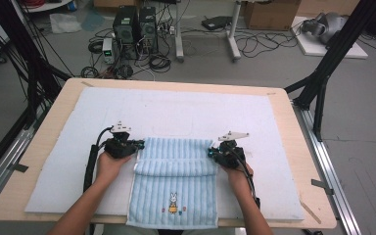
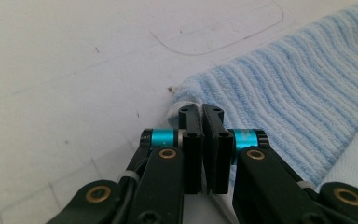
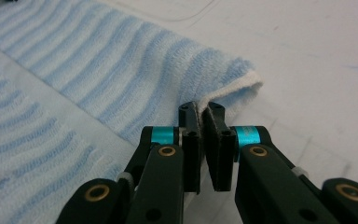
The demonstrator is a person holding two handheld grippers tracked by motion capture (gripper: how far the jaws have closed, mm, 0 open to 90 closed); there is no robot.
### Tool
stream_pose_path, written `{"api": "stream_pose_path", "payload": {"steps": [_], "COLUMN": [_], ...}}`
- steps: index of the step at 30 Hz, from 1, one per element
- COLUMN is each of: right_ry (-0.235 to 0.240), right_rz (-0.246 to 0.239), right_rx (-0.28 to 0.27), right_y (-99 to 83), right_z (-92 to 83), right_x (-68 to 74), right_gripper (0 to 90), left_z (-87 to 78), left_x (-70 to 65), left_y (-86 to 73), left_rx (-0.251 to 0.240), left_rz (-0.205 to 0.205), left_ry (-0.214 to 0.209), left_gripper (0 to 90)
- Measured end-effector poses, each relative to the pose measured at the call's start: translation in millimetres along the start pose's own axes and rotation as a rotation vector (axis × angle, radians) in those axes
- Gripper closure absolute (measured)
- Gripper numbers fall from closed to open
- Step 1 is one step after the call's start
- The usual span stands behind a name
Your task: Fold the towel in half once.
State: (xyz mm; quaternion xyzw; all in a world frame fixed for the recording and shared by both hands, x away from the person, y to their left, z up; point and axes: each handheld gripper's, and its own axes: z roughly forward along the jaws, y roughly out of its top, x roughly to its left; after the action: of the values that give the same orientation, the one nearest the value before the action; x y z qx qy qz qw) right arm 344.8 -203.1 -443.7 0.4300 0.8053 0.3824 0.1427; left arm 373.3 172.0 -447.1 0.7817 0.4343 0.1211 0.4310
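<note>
Your L gripper (image 1: 138, 145) & R gripper (image 1: 211, 152) each pinch a towel (image 1: 176, 171) corner mid-frame; fold half done, lower part left.

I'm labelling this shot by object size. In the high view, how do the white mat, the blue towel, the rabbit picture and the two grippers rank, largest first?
1. white mat
2. blue towel
3. left gripper and right gripper, which look alike in size
4. rabbit picture
</note>
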Motion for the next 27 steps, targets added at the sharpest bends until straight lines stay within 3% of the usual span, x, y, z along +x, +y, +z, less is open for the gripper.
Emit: {"api": "stream_pose_path", "payload": {"steps": [2,5,11,20,23,24,25,26,27], "right_ry": [-0.019,-0.047,-0.079,-0.131,-0.141,-0.140,-0.141,-0.139,-0.135], "right_rz": [0.012,0.039,0.063,0.060,0.080,0.087,0.100,0.111,0.120], "right_rx": [-0.007,-0.023,-0.047,-0.074,-0.067,-0.060,-0.054,-0.057,-0.062], "right_y": [4.7,12.7,28.3,45.7,43.7,42.6,41.7,41.3,41.3], "right_z": [2.1,7.0,16.4,27.1,31.6,33.2,33.8,33.4,31.6], "right_x": [-6.4,-16.9,-33.2,-41.6,-44.2,-45.0,-45.2,-46.0,-46.4], "right_gripper": [85.5,85.5,85.4,85.4,84.8,82.4,73.1,66.3,62.2], "left_z": [4.1,15.2,32.6,42.6,47.0,47.0,46.3,44.4,40.9], "left_x": [4.2,15.0,30.8,42.0,44.8,44.6,44.8,45.2,46.1], "left_y": [9.3,23.8,42.8,50.1,47.7,46.9,47.0,47.2,47.4], "left_rx": [-0.031,-0.024,-0.033,-0.092,-0.086,-0.083,-0.078,-0.077,-0.083], "left_rz": [-0.013,-0.055,-0.076,-0.066,-0.071,-0.069,-0.077,-0.102,-0.111], "left_ry": [-0.012,-0.041,-0.056,-0.058,-0.070,-0.065,-0.053,-0.065,-0.092], "left_gripper": [86.4,86.3,86.1,86.1,85.7,83.3,73.3,59.8,56.5]}}
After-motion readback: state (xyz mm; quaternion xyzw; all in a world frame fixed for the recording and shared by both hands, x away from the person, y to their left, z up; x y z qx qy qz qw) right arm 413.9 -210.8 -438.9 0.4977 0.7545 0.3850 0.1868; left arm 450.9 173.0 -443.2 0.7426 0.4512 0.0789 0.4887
